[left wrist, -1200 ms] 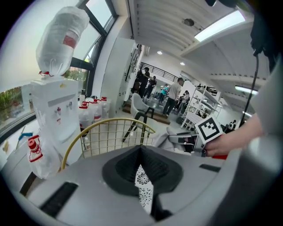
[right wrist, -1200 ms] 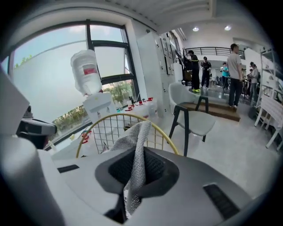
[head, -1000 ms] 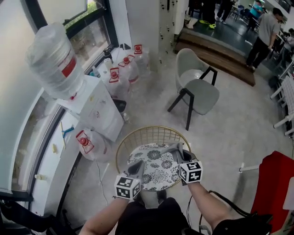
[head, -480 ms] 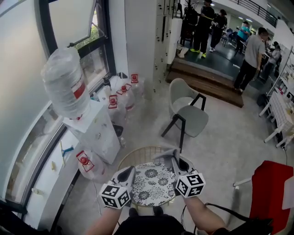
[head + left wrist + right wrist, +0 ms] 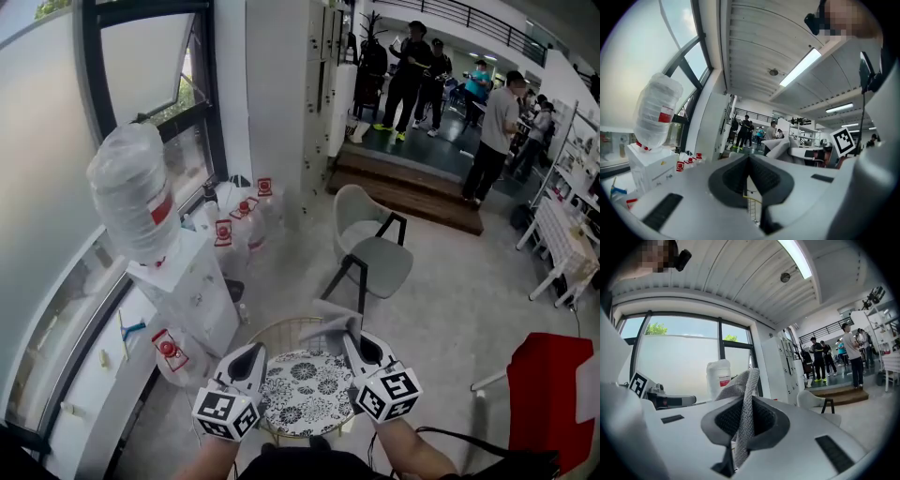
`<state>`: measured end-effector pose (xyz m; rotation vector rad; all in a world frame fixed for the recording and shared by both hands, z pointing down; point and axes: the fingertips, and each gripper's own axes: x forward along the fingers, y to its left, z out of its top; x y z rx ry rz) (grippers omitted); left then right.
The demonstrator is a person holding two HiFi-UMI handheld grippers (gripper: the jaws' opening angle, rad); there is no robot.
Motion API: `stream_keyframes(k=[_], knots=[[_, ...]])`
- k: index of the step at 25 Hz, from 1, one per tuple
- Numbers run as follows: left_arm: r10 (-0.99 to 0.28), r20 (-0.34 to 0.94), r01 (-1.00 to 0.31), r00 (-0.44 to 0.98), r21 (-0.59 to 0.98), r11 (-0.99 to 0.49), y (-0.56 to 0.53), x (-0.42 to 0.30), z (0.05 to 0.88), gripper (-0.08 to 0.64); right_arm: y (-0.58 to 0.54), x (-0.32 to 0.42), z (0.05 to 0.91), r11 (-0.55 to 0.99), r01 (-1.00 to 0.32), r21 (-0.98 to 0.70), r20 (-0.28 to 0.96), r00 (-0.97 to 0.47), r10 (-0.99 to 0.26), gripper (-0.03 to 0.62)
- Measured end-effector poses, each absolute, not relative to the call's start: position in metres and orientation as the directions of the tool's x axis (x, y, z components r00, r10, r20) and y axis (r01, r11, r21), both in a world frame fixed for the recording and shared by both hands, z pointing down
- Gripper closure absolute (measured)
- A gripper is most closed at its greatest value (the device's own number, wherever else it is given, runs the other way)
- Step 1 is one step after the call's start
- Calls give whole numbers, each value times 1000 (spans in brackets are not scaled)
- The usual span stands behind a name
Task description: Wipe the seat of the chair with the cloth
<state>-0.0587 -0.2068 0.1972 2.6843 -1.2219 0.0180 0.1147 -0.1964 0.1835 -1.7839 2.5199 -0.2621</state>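
Grey woven cloth (image 5: 748,380) stands folded, pinched in the right tool (image 5: 742,420).

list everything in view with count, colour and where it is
chair: one, grey with black legs, on the floor ahead
cloth: one, grey, held up above the near table
round table: one, black-and-white patterned top on a gold wire frame, nearest
water dispenser: one, white, by the window, clear bottle on top
water jugs: several, clear with red caps, on the floor by the window
people: several, far end
left tongs: shut, empty
right tongs: shut on the cloth
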Motion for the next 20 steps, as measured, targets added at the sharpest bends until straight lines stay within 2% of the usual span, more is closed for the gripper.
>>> stream_keyframes(k=[7,20], knots=[[-768,21,-765,640,113,-635,-197,-60,169,555,-181,111,172,337,-934,-122,44,-344,-938,566],[-798,26,-796,602,99,-597,-191,-66,167,555,-179,118,175,327,-935,-134,49,-336,-941,566]])
